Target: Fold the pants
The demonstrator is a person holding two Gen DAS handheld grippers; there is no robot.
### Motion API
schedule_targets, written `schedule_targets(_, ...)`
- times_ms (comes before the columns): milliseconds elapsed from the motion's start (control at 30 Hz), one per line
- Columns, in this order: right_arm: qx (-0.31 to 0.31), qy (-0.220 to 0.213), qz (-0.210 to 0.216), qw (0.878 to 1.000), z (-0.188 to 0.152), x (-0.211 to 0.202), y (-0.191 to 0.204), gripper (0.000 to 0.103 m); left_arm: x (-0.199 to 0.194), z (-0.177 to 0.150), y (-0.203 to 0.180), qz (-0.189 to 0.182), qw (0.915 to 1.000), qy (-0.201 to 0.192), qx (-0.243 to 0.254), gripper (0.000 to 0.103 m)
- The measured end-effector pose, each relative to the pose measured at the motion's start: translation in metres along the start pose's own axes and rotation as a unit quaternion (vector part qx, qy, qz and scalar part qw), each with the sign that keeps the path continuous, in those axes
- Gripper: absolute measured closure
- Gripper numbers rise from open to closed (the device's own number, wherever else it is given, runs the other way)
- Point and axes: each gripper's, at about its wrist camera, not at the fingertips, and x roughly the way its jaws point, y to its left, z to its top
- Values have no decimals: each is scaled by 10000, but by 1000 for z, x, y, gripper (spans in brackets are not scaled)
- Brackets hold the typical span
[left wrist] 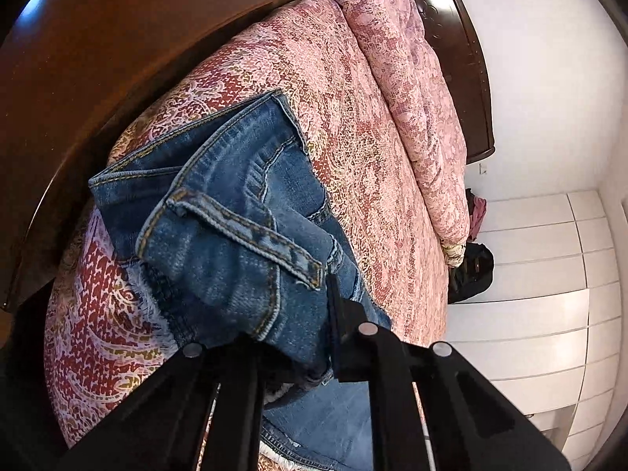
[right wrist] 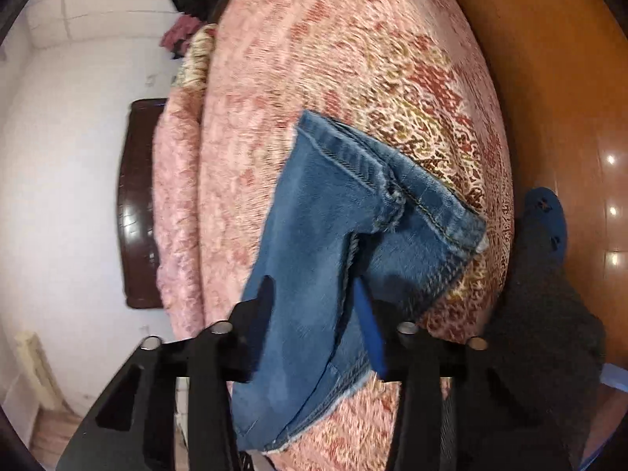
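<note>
Blue jeans on a bed, lying on a pink and red patterned bedspread, bunched and partly folded over. Left tool clamped on a thick fold of the jeans near the waistband, denim pinched tight between the black fingers, belt loop and yellow stitching just beyond the tips. Right wrist view blurred: right tool astride the other end of the jeans, one black finger on the left, one blue-faced finger on the right, cloth lying between them; fingers standing apart, no firm press on the denim visible. Hem and side seam of a leg spread toward the far right, a frayed edge near the tool. Rolled pink quilt along the far side of the bed, dark wooden headboard behind it. White wall and white tiled floor beyond the bed; dark bag on the floor at the bed's corner. Polished brown wood at the right edge of the right view, with a dark knitted sleeve in front of it.
</note>
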Motion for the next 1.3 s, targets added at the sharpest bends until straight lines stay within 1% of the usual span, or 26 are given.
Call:
schedule_targets(33, 90, -16, -45, 9999, 2, 5, -2, 69, 1, -1, -1, 5, 10000, 3, 10, 95)
schedule_targets(200, 226, -66, -246, 9994, 12, 26, -7, 69, 3, 1, 0, 29, 10000, 55, 59, 95)
schedule_targets(233, 228, -84, -234, 9994, 15, 30, -8, 76, 6, 2, -2, 40, 9999, 64, 66, 95)
schedule_targets(267, 143, -53, -250, 9996, 17, 34, -6, 91, 6, 3, -2, 51, 9999, 74, 78, 95)
schedule_targets(300, 53, -37, -280, 9996, 18, 38, -4, 97, 8, 5, -3, 63, 9999, 85, 82, 95)
schedule_targets(333, -35, -37, -309, 9995, 18, 40, -1, 101, 9, 7, -4, 87, 9999, 114, 80, 95)
schedule_targets(400, -186, 33, -311, 9993, 20, 46, 11, 101, 12, 11, -8, 134, 9997, 177, 102, 95)
schedule_targets(500, -373, 147, 78, 9992, 26, 50, 48, 101, 18, 21, -17, 194, 9993, 299, 123, 95)
schedule_targets(567, -573, 194, 486, 9970, 31, 51, 87, 101, 22, 29, -27, 127, 9993, 343, 60, 95)
schedule_targets(633, -793, 138, 914, 9926, 36, 49, 128, 101, 22, 39, -41, -10, 9997, 255, 40, 96)
schedule_targets(667, -923, 48, 1306, 9871, 39, 44, 155, 101, 21, 43, -50, -136, 9997, 180, 83, 96)
schedule_targets(733, -1341, -174, 1759, 9751, 36, 27, 188, 101, 14, 48, -70, -495, 9984, 14, 277, 97)
schedule_targets(767, -1672, -315, 1867, 9676, 30, 12, 200, 102, 10, 48, -74, -569, 9977, -32, 380, 97)
schedule_targets(800, -1778, -374, 1897, 9649, 26, 3, 199, 102, 6, 47, -77, -663, 9963, -86, 540, 97)
schedule_targets(833, -1793, -400, 1876, 9649, 22, -6, 191, 102, -1, 46, -74, -743, 9946, -115, 714, 97)
schedule_targets(900, -1739, -401, 1472, 9729, 16, -21, 149, 102, -11, 43, -55, -719, 9944, -144, 758, 97)
schedule_targets(933, -1711, -381, 1143, 9779, 13, -23, 126, 102, -16, 42, -33, -625, 9956, -106, 693, 97)
schedule_targets(967, -1587, -221, 641, 9850, 12, -15, 92, 102, -18, 41, -20, -498, 9964, -88, 681, 97)
schedule_targets(1000, -1471, -90, 259, 9887, 10, -8, 66, 102, -18, 39, -4, -262, 9975, -56, 651, 97)
schedule_targets(1033, -1301, 44, -155, 9914, 8, -1, 40, 102, -16, 37, 17, -33, 9988, 48, 478, 97)
schedule_targets(1067, -959, 179, -433, 9943, 4, 5, 8, 102, -14, 35, 31, 40, 9994, 120, 311, 97)
schedule_targets(1100, -787, 160, -538, 9953, 2, 8, -7, 102, -13, 33, 42, 105, 9997, 150, 169, 97)
schedule_targets(1133, -744, 93, -635, 9952, 1, 9, -17, 102, -13, 31, 45, 96, 9997, 127, 159, 97)
schedule_targets(1167, -745, 31, -576, 9955, -1, 10, -21, 102, -13, 30, 44, 96, 9998, 87, 180, 97)
schedule_targets(1267, -1022, 50, -674, 9925, -1, 12, -7, 102, -12, 34, 35, 114, 9997, 30, 203, 97)
schedule_targets(1300, -1059, 71, -623, 9924, 0, 11, -1, 102, -14, 37, 27, 72, 9997, 3, 229, 97)
